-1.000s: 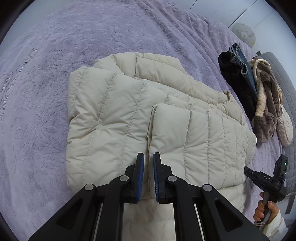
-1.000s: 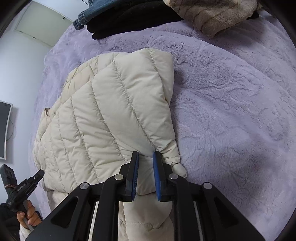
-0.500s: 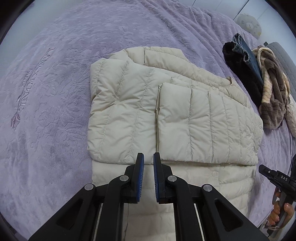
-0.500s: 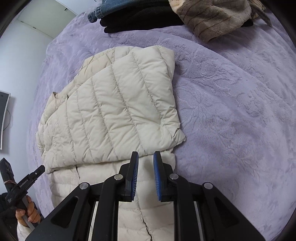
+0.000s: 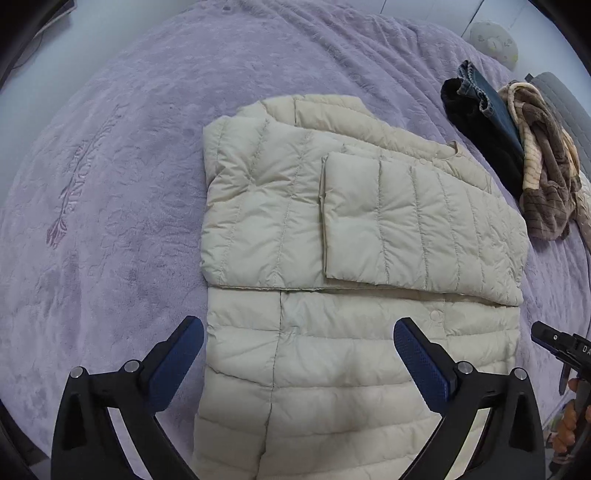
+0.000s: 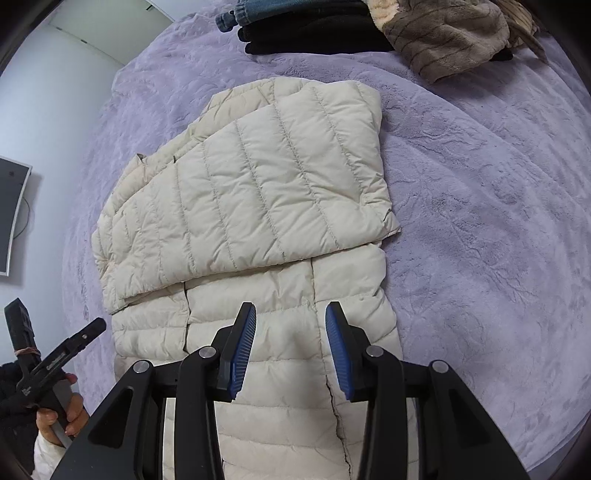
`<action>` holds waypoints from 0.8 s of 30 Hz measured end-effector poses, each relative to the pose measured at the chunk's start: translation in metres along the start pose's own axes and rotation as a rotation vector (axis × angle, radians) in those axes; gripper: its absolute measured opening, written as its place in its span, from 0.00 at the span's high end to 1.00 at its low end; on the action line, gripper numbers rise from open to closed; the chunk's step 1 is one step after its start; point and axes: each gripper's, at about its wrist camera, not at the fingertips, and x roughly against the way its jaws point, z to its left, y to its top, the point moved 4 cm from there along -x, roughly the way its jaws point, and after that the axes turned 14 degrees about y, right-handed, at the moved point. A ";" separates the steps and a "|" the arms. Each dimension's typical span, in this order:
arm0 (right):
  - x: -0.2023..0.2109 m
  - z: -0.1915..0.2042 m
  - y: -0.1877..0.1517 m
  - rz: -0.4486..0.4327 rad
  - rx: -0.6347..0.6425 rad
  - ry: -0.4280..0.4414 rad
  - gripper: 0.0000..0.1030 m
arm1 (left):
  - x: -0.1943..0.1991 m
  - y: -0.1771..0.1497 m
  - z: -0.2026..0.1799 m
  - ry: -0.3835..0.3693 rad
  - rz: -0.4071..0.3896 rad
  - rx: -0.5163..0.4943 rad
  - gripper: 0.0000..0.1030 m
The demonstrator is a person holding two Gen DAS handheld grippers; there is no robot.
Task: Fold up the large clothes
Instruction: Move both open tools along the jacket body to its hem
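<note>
Jaws just opened, nothing between: left gripper (image 5: 298, 339), right gripper (image 6: 290, 325) above jacket (image 5: 354, 229).

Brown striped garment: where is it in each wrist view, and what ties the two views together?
Left wrist: brown striped garment at the right edge, right of the cream puffer jacket.
Right wrist: top right, beyond the jacket.
Shared landmark: black folded clothes lying against it.
</note>
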 end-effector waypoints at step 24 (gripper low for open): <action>0.020 0.035 -0.045 0.003 0.042 0.010 0.00 | 0.020 -0.045 0.023 0.085 0.075 -0.032 0.00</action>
